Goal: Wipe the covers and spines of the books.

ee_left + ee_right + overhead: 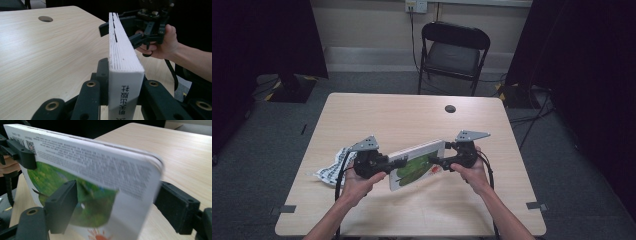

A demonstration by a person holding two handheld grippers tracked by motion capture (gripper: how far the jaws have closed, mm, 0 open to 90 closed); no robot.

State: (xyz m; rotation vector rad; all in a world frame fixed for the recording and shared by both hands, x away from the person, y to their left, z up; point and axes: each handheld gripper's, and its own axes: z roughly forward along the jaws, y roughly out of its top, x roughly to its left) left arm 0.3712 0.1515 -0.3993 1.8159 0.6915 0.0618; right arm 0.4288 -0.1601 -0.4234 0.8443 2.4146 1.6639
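My left gripper (401, 162) sits at nine o'clock of the book (417, 165), my right gripper (435, 161) at three; a cloth (331, 169) lies beyond at nine.

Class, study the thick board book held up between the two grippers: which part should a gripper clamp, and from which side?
Clamp the board book across its thickness at a short end, coming in endwise. Its flat stiff covers sit between the jaws, as the left gripper does at the spine end.

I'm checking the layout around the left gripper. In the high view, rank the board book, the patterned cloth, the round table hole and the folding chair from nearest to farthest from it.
From the left gripper:
1. Board book, clamped in its jaws.
2. Patterned cloth, at its left on the table.
3. Table hole, far right.
4. Folding chair, beyond the table.
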